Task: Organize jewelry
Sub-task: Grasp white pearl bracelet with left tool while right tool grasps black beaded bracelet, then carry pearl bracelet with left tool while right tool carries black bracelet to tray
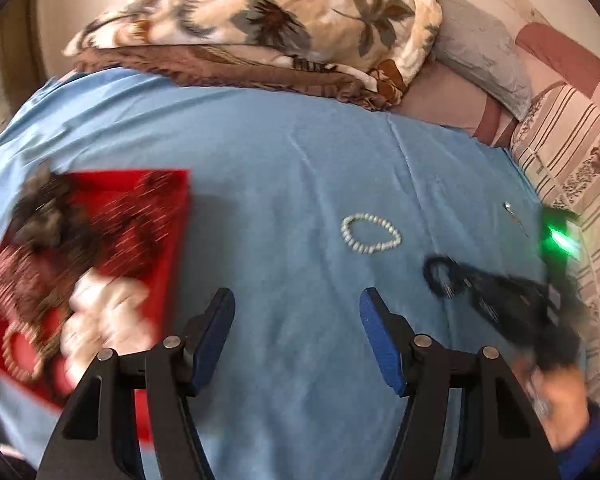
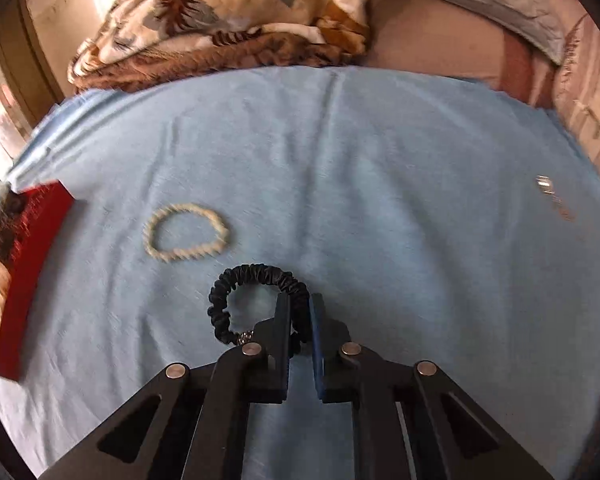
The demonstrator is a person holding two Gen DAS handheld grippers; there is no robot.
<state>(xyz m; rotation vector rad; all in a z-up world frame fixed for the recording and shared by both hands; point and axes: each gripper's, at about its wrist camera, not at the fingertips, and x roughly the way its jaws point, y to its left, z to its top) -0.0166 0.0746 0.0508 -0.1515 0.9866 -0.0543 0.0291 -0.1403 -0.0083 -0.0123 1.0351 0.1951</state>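
1. Right gripper (image 2: pixel 300 312) is pinching a black scrunchie (image 2: pixel 256 280) by its right side, so most of the loop sticks out left of the fingers. It looks lifted just off the blue sheet (image 2: pixel 340 140), near the middle, but I can't tell for sure.
2. Left gripper (image 1: pixel 298 312) is spread wide with nothing in it, hovering over the sheet at the near edge.
3. How the scrunchie will handle, my guess: super light, soft, squishy fabric over elastic. It won't slip much and won't break, but the free part will flop and swing. There's a little metal charm near the pinch; I'd keep off that and stay on the fabric.
4. Red tray (image 1: pixel 168 240) sits at the left, already full of stuff (too blurry to name). That's probably where things go.
5. Pearl bracelet (image 2: pixel 186 232) lies flat mid-sheet, between tray and scrunchie. Likely harder: round, slick beads, so pinch across the strand, not one bead.
6. Small silver piece (image 2: pixel 552 196) is far right, well apart from everything. Tiny and thin, it'll be fiddly on soft bedding.
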